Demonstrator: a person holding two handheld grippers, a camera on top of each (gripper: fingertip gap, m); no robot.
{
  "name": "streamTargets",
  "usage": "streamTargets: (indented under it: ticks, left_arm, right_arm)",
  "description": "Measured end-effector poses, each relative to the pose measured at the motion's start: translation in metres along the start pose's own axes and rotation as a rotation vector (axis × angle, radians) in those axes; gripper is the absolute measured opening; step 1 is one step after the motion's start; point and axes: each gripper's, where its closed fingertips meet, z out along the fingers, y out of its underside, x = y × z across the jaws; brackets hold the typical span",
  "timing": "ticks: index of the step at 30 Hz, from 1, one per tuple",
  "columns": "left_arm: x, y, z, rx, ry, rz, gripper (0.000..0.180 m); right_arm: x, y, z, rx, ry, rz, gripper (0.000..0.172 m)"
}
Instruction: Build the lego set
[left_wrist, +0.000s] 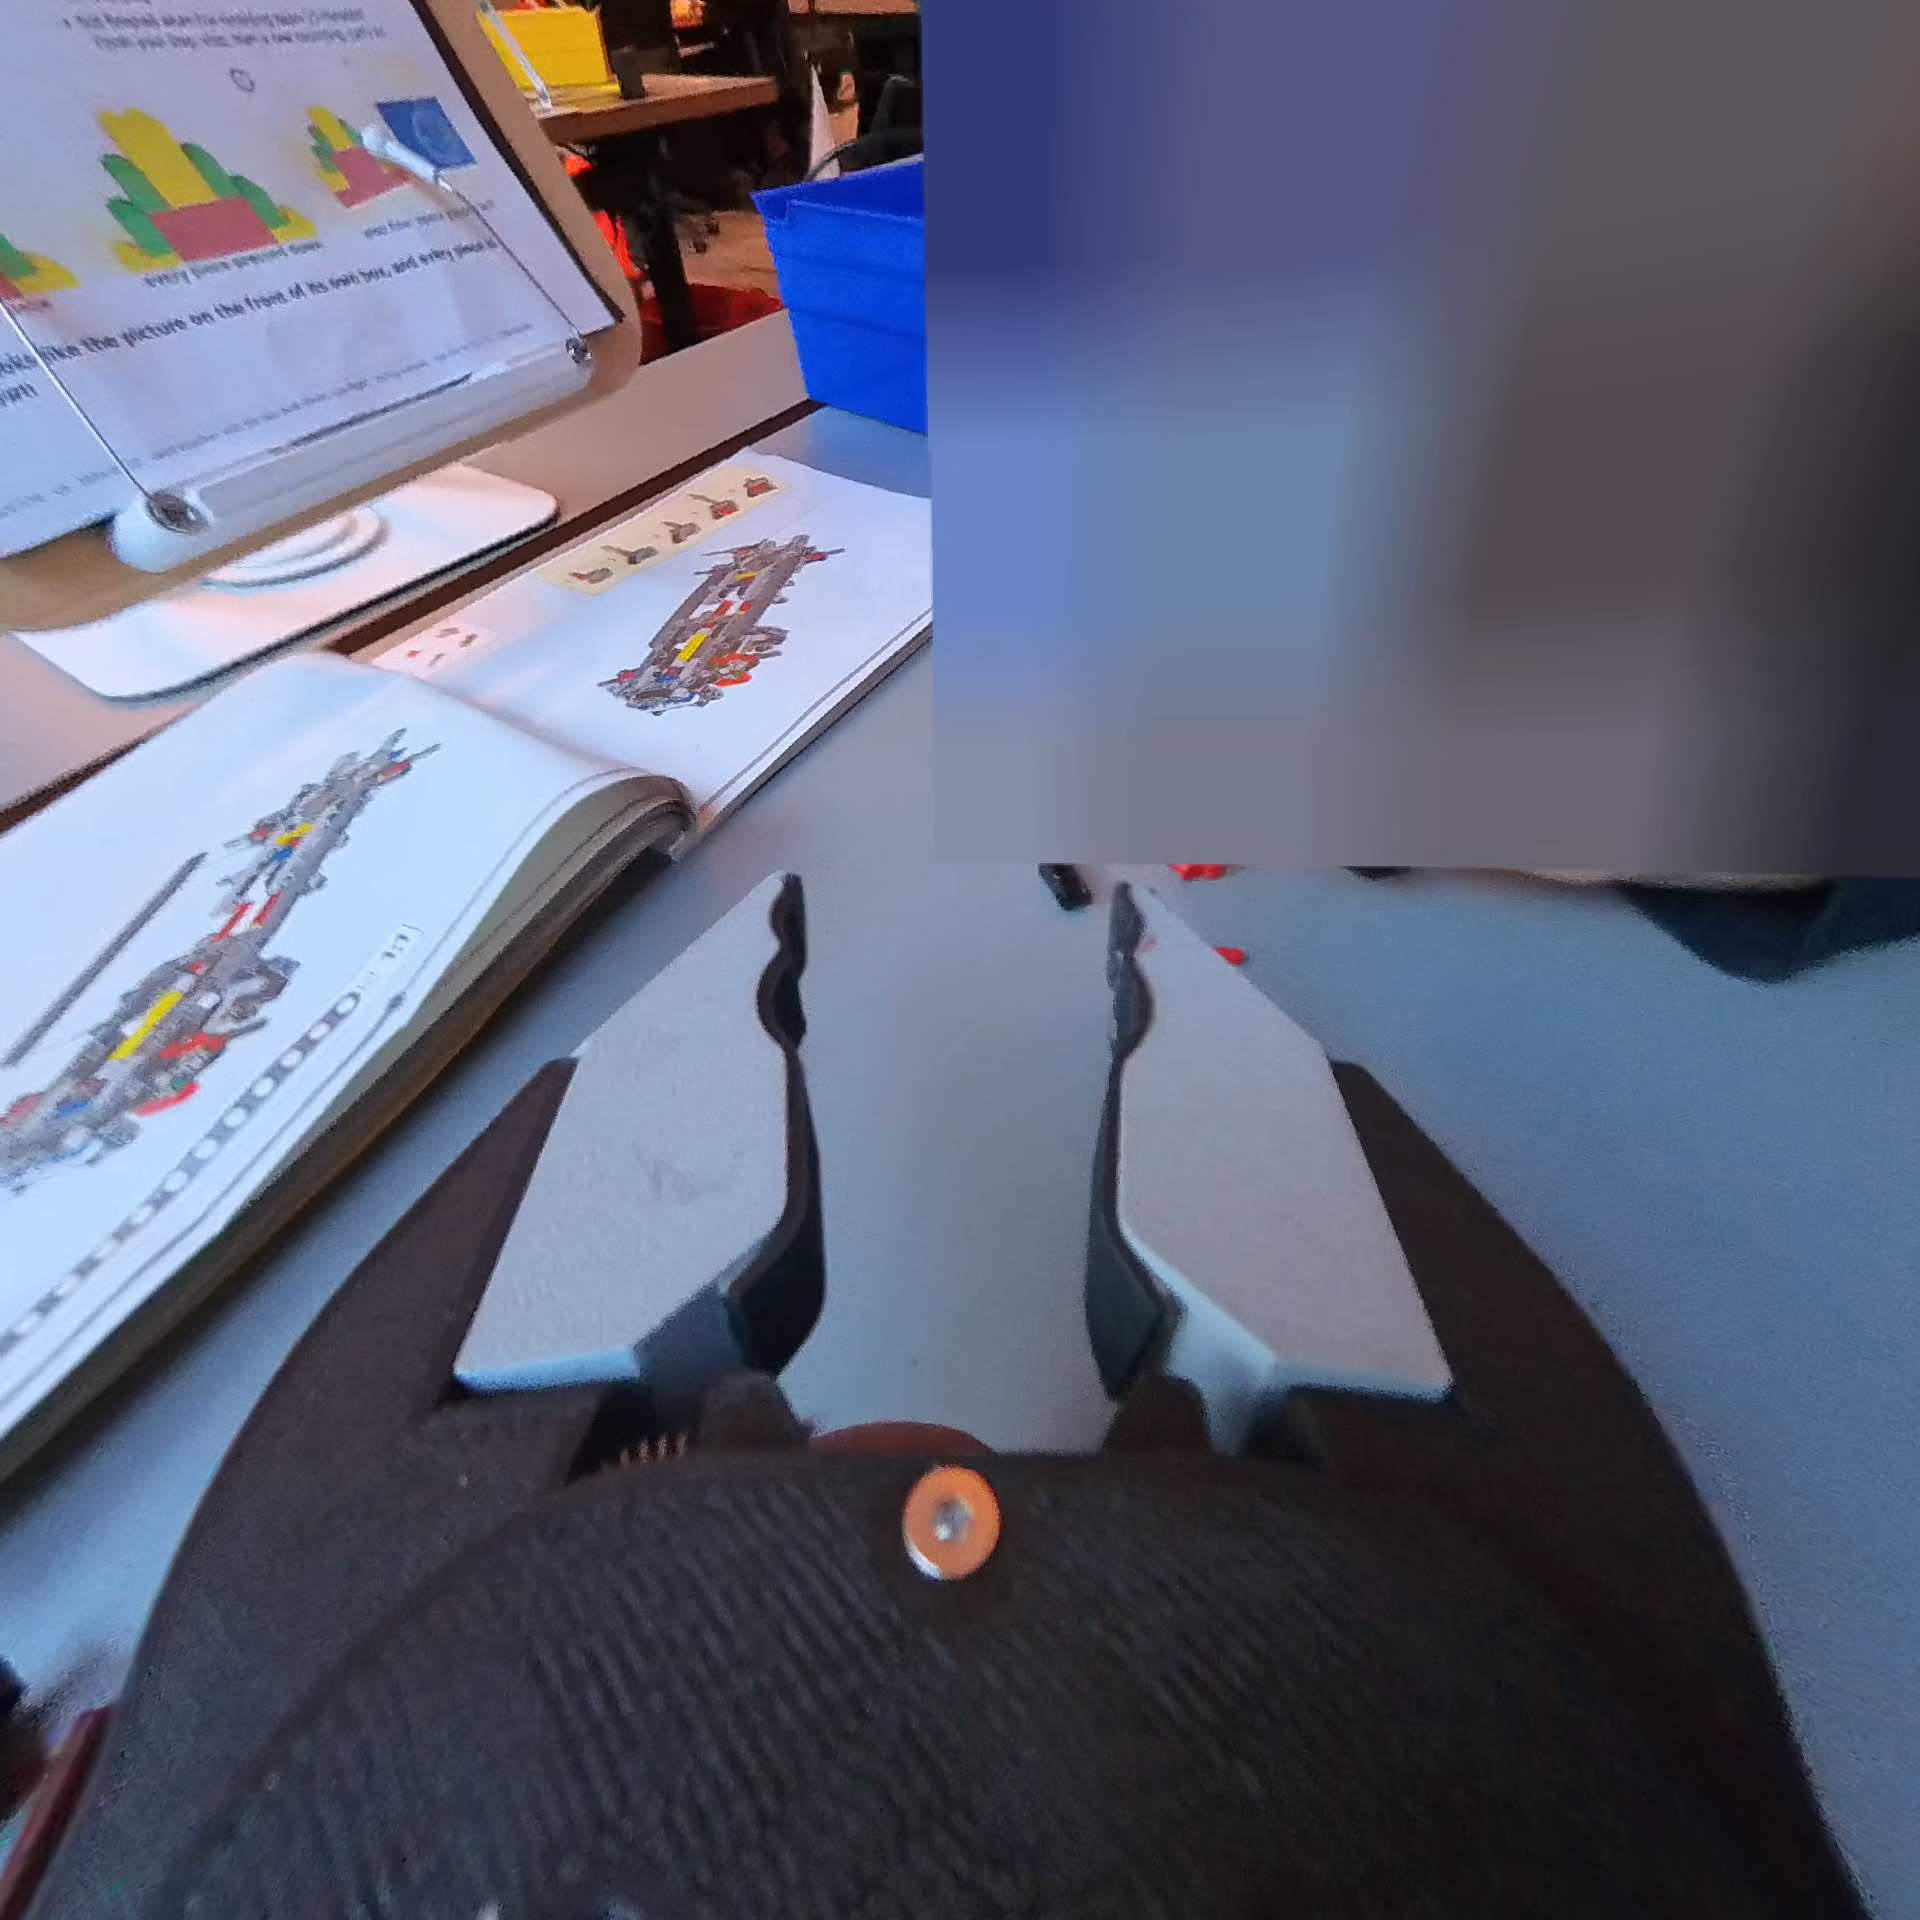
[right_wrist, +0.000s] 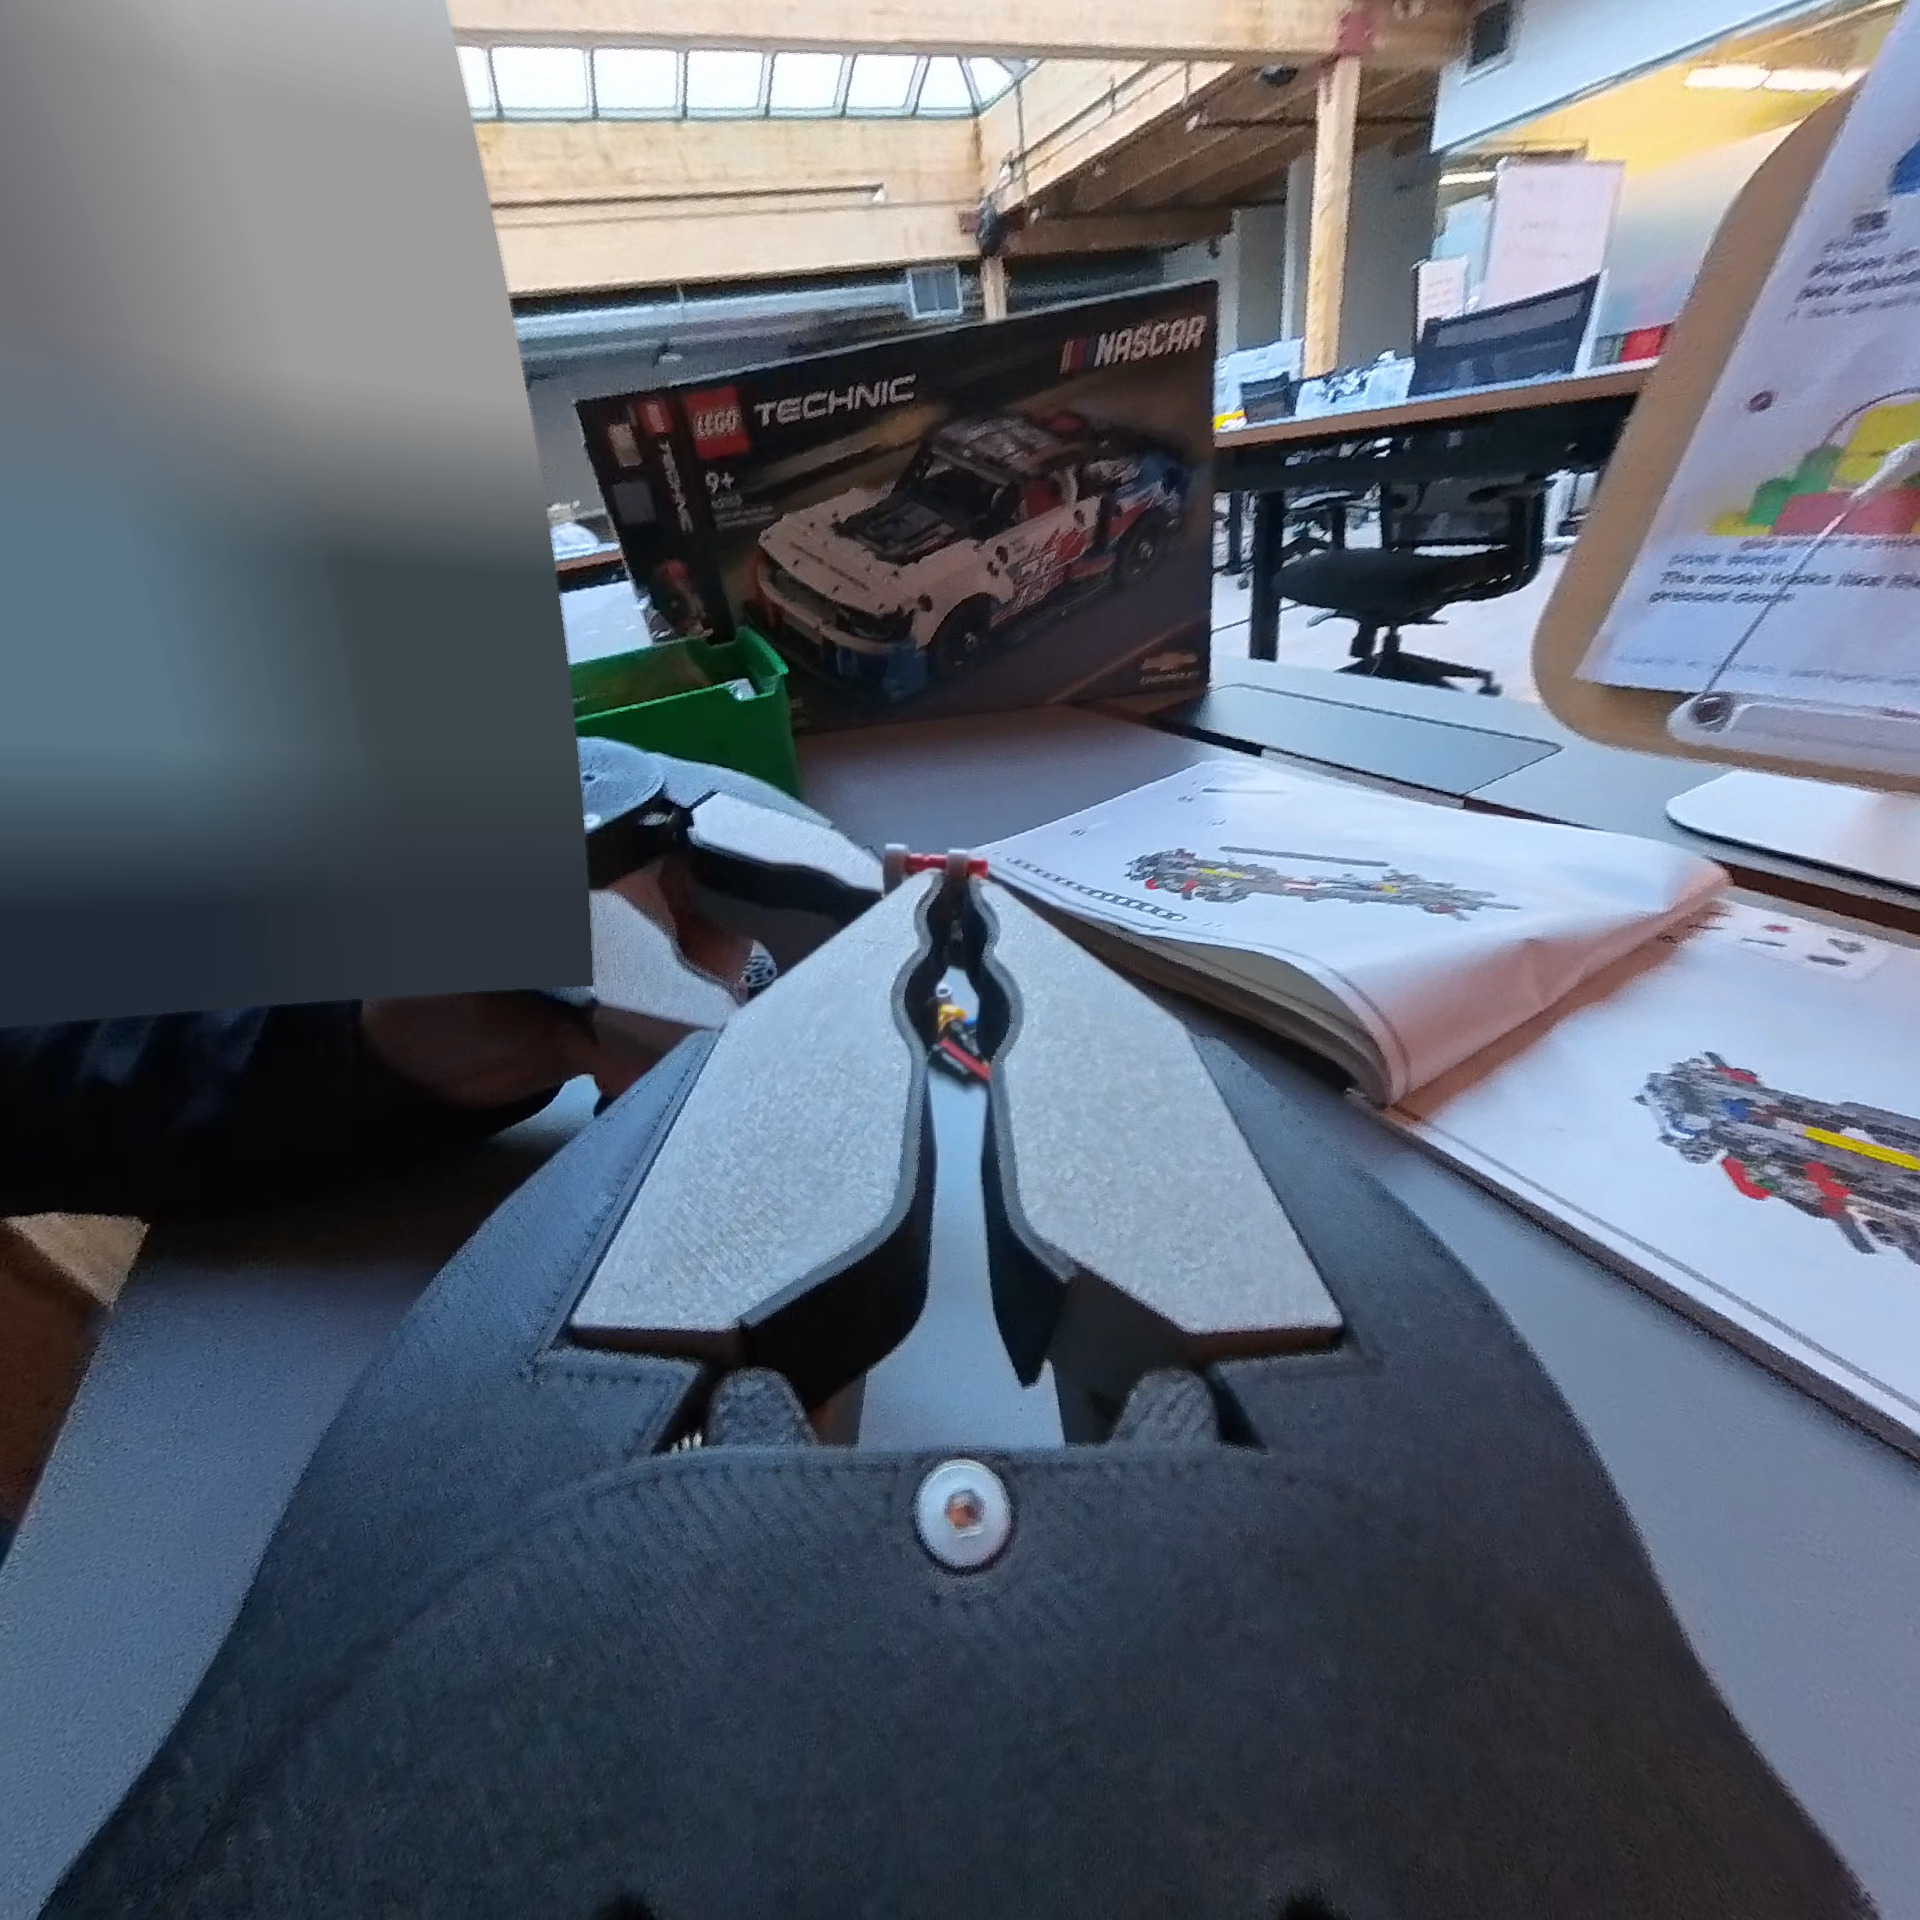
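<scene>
Right gripper, frame centre: jaws narrow, pinching small red-and-grey toy axle piece. Left gripper: jaws wide, bare grey tabletop between. Open white instruction booklet left. Printed car-model box beyond, right wrist view only.

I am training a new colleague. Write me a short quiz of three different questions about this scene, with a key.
1. True or false: the left gripper has open jaws with only bare table between them.
2. What does the right gripper pinch at its tips? A) a yellow brick B) a small part with a red axle C) a page of the booklet
3. Fill in: behind the green bin stands a box showing a white ____.

Key: 1 true; 2 B; 3 car.
</scene>
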Motion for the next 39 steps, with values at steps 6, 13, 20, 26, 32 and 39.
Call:
streamTargets:
  ticks: [6,13,20,26,32,39]
  left_arm:
    - [0.004,-0.005,0.000,0.035,-0.006,0.060,0.031]
    - [0.003,-0.038,0.000,0.157,-0.050,0.036,0.041]
    - [0.017,-0.051,0.003,0.211,-0.027,0.054,0.023]
    - [0.020,-0.056,-0.001,0.241,-0.003,0.024,0.016]
    - [0.022,-0.055,-0.005,0.241,0.056,-0.029,0.015]
    - [0.028,-0.026,-0.008,0.083,0.211,0.069,0.014]
  right_arm:
    - [0.005,-0.011,-0.010,0.064,0.058,0.011,0.000]
    - [0.001,-0.013,-0.013,0.097,0.057,0.056,0.000]
    - [-0.008,-0.008,-0.007,0.086,0.043,0.029,0.000]
    - [-0.009,-0.007,-0.006,0.077,0.104,-0.090,0.000]
    - [-0.014,-0.008,-0.005,0.062,0.105,-0.172,0.000]
    - [-0.025,0.012,-0.011,-0.139,-0.140,-0.492,0.000]
